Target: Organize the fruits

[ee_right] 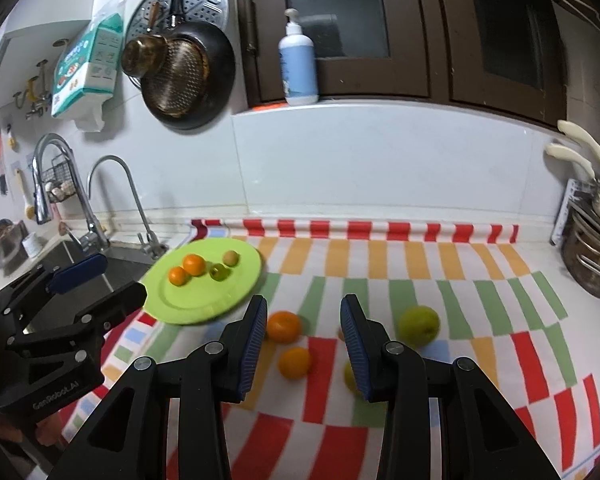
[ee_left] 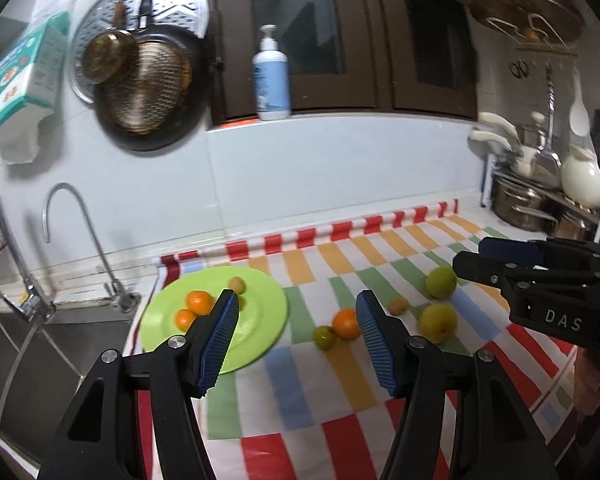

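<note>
A green plate (ee_left: 256, 320) (ee_right: 204, 300) lies at the cloth's left end beside the sink. It holds two oranges (ee_right: 194, 264), a small green fruit (ee_right: 219, 271) and a tan one (ee_right: 231, 258). Loose on the striped cloth are an orange (ee_left: 346, 323) (ee_right: 284, 326), a second orange (ee_right: 295, 362), a small green fruit (ee_left: 325, 337), a tan fruit (ee_left: 398, 306), a yellow-green fruit (ee_left: 437, 322) and a green fruit (ee_left: 441, 282) (ee_right: 419, 326). My left gripper (ee_left: 296, 300) (ee_right: 124, 276) hovers open between the plate and the loose fruit. My right gripper (ee_right: 304, 304) (ee_left: 469, 255) is open above the oranges, holding nothing.
A sink (ee_right: 72, 252) with two taps (ee_left: 80, 232) lies left of the plate. Pots and utensils (ee_left: 532, 200) crowd the right end of the counter. Pans (ee_left: 148, 80) hang on the tiled wall, and a pump bottle (ee_left: 271, 76) stands on the window ledge.
</note>
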{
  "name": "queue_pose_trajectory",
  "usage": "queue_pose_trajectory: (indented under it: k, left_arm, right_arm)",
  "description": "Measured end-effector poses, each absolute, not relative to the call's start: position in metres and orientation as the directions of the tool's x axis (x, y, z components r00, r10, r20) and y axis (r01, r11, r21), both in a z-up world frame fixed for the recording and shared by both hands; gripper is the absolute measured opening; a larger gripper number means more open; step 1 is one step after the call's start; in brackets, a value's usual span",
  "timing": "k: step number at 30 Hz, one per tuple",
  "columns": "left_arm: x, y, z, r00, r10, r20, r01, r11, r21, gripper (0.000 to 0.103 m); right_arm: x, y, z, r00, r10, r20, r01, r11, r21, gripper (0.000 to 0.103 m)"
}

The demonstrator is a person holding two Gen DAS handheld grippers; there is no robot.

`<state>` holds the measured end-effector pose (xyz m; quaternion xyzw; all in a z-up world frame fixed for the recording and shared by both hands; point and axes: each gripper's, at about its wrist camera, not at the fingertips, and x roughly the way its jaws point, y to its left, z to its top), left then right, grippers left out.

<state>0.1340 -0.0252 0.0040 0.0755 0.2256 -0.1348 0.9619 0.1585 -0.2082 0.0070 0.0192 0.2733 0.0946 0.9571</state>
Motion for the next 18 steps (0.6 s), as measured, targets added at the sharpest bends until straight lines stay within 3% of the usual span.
queue_pose_trajectory:
  k: [5, 8, 18]
  left_arm:
    - [0.136, -0.041, -0.007, 0.842, -0.274, -0.465, 0.353, 0.931, 0.091, 0.06]
    - [0.139, -0.048, -0.013, 0.827, -0.301, -0.475, 0.383, 0.92, 0.084, 0.06]
    - [0.165, -0.072, -0.056, 0.741, -0.341, -0.579, 0.471, 0.878, 0.086, 0.06]
  right_arm:
    - [0.157, -0.219, -0.005, 0.816, 0.172, -0.552, -0.158, 0.985, 0.073, 0.039]
    - [0.159, -0.223, -0.014, 0.809, 0.154, -0.567, -0.15, 0.987, 0.055, 0.054]
    - [0.179, -0.24, -0.061, 0.749, 0.14, -0.648, -0.132, 0.989, 0.061, 0.054]
